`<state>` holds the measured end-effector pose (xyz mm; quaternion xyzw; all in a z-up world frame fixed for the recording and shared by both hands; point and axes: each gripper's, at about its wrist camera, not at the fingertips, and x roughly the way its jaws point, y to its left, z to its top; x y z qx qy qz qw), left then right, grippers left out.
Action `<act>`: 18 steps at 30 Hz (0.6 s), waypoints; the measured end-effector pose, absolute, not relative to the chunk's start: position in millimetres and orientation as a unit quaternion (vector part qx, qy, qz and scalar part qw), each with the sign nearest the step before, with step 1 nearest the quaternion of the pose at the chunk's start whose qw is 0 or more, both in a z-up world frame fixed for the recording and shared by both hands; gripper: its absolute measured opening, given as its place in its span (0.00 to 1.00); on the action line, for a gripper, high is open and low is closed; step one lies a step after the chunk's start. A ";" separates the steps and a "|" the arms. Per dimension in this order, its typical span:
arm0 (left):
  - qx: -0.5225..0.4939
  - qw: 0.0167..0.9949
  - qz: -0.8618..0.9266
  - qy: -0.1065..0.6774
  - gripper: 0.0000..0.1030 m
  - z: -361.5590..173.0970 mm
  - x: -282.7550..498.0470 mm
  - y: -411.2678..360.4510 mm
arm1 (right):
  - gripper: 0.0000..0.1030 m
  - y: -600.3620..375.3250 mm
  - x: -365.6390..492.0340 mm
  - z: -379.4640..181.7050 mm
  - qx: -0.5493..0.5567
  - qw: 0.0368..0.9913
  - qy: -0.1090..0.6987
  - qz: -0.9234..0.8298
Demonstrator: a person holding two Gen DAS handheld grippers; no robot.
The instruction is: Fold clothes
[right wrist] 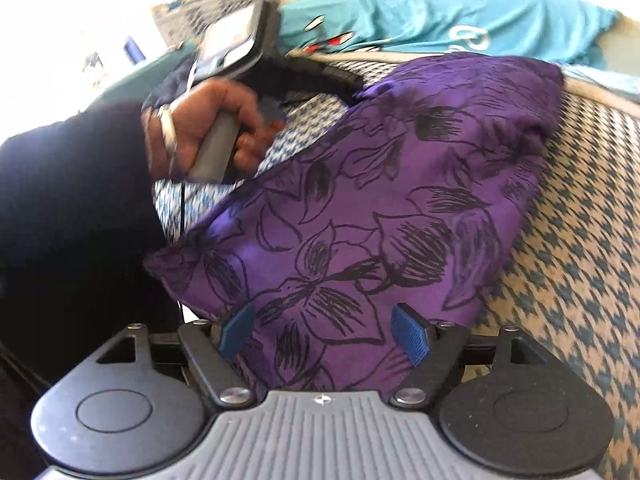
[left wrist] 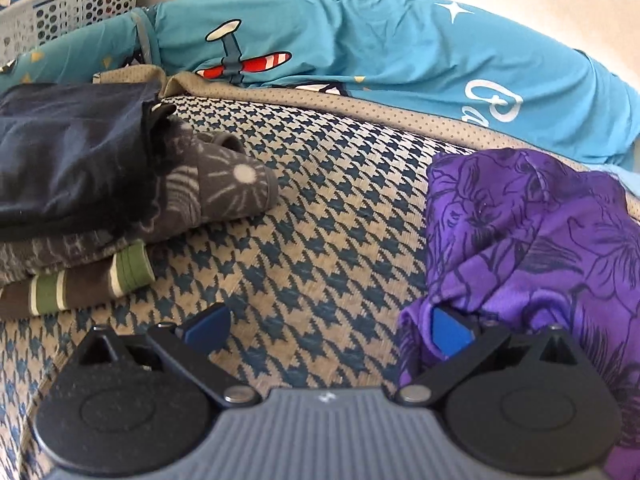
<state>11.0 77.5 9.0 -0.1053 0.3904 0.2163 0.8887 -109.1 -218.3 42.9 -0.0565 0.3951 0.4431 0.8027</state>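
Stack done, purple piece pending.
Folded stack [left wrist: 72, 184] at my left; left tool [left wrist: 326, 330] wide, empty, over the mat [left wrist: 320, 216]; purple garment [left wrist: 532, 240] still crumpled between right tool's [right wrist: 324, 334] wide fingers, ungripped.

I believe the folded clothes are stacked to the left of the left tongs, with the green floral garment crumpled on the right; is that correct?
Nearly: the floral garment is purple with black flowers, not green, as the left wrist view shows. The rest holds: the folded stack lies left of the left tongs, and the garment sits crumpled on the right.
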 end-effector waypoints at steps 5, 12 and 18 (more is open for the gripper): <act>-0.094 0.886 0.214 0.400 1.00 10.1 7.0 74.5 | 0.73 -242.7 -104.9 48.4 -0.018 0.830 0.390 0.400; -0.031 0.896 0.205 0.392 1.00 14.3 -10.6 61.4 | 0.73 -264.8 -104.2 47.4 0.006 0.841 0.396 0.368; -0.068 0.888 0.211 0.403 1.00 14.6 -33.4 73.1 | 0.72 -264.1 -111.1 37.1 0.003 0.830 0.415 0.372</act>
